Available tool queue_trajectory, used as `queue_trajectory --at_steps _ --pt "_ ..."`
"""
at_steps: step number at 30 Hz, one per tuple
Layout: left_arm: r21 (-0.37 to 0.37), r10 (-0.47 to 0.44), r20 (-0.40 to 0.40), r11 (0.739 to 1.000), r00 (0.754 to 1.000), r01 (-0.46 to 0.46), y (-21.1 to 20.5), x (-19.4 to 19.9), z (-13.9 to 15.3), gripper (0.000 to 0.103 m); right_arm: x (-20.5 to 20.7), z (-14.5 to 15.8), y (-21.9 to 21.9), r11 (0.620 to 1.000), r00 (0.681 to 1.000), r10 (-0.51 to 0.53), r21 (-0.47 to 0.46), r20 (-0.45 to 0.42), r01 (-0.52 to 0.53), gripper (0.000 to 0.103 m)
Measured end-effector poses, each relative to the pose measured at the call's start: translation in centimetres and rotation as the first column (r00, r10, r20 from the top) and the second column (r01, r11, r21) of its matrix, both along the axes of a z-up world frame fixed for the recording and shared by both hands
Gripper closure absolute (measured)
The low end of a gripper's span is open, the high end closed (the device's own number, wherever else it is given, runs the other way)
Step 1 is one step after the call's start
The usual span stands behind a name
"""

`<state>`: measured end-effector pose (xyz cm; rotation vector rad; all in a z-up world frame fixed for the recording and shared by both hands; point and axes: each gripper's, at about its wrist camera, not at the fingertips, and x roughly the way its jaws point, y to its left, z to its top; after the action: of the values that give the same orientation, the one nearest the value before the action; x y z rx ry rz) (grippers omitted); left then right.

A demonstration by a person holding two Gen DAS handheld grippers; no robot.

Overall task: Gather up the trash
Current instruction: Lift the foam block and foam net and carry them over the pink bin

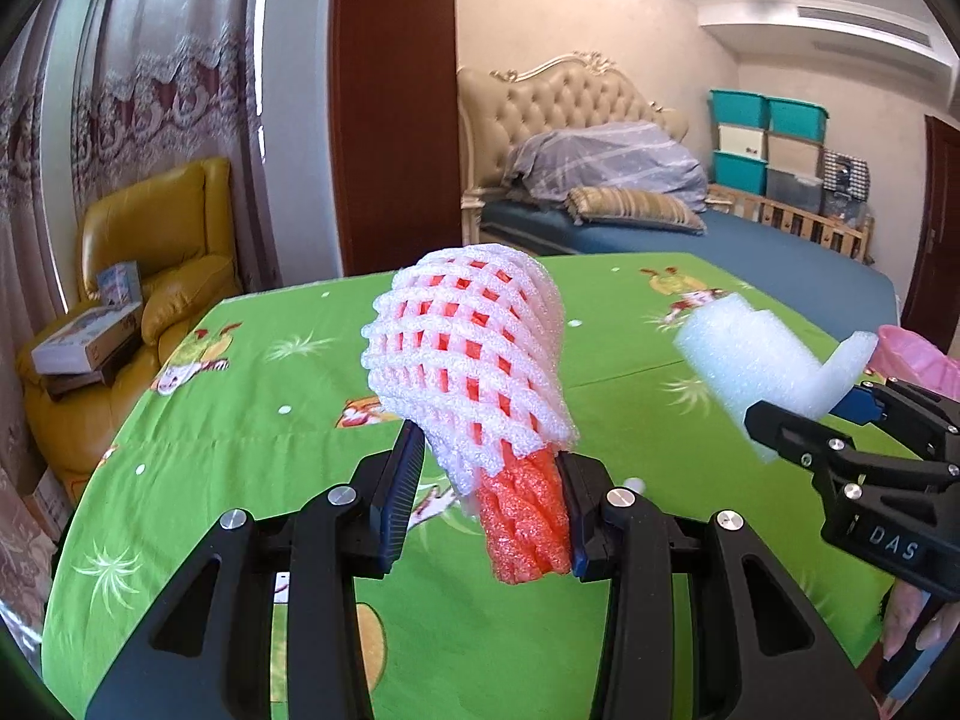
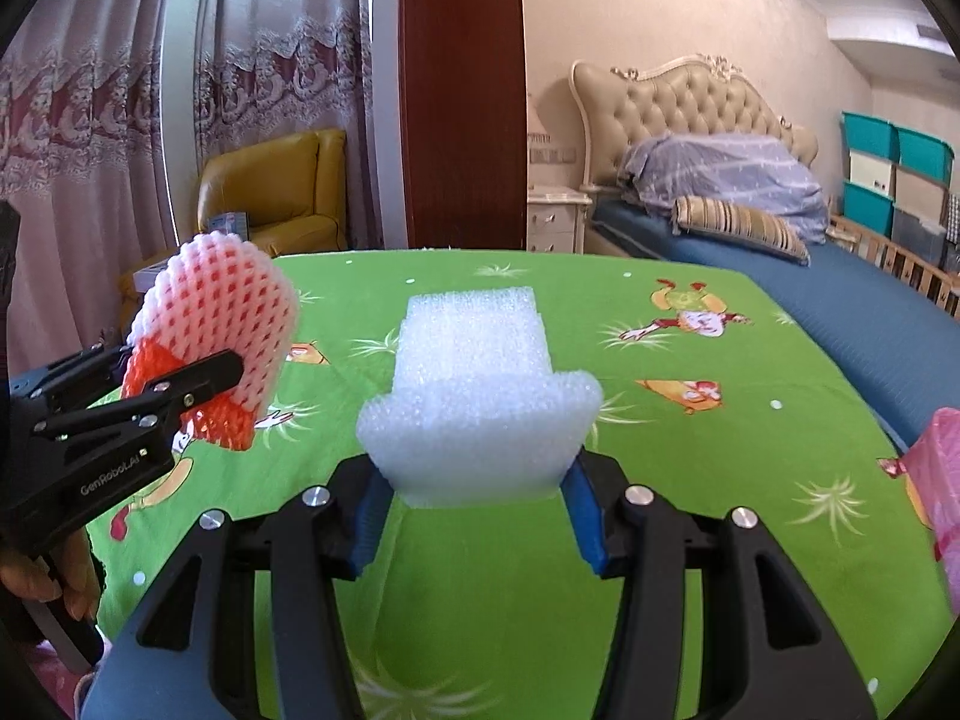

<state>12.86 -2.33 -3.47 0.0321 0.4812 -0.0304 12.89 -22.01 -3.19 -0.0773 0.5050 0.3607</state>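
My left gripper (image 1: 489, 480) is shut on a white-and-orange foam fruit net (image 1: 474, 372) and holds it up above the green tablecloth (image 1: 270, 396). The net also shows at the left of the right wrist view (image 2: 210, 336), held by the left gripper (image 2: 198, 390). My right gripper (image 2: 474, 498) is shut on a white foam block (image 2: 480, 384), held above the cloth. In the left wrist view the block (image 1: 756, 354) and the right gripper (image 1: 804, 414) are at the right. A pink bag (image 1: 918, 357) lies at the table's right edge, also in the right wrist view (image 2: 939, 468).
A yellow armchair (image 1: 156, 234) with boxes stands left of the table. A bed (image 1: 750, 246) with a tufted headboard lies behind. Teal storage bins (image 1: 768, 138) are stacked at the far right. A dark wooden door frame (image 1: 390, 102) stands behind the table.
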Motion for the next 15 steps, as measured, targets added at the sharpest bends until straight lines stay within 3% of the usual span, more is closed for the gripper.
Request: queue_trajectory --at_steps 15 --pt "0.042 -0.088 0.066 0.995 0.994 0.086 -4.0 -1.7 1.3 0.065 -2.6 2.8 -4.9 0.996 0.989 -0.080 0.052 0.125 0.073 0.053"
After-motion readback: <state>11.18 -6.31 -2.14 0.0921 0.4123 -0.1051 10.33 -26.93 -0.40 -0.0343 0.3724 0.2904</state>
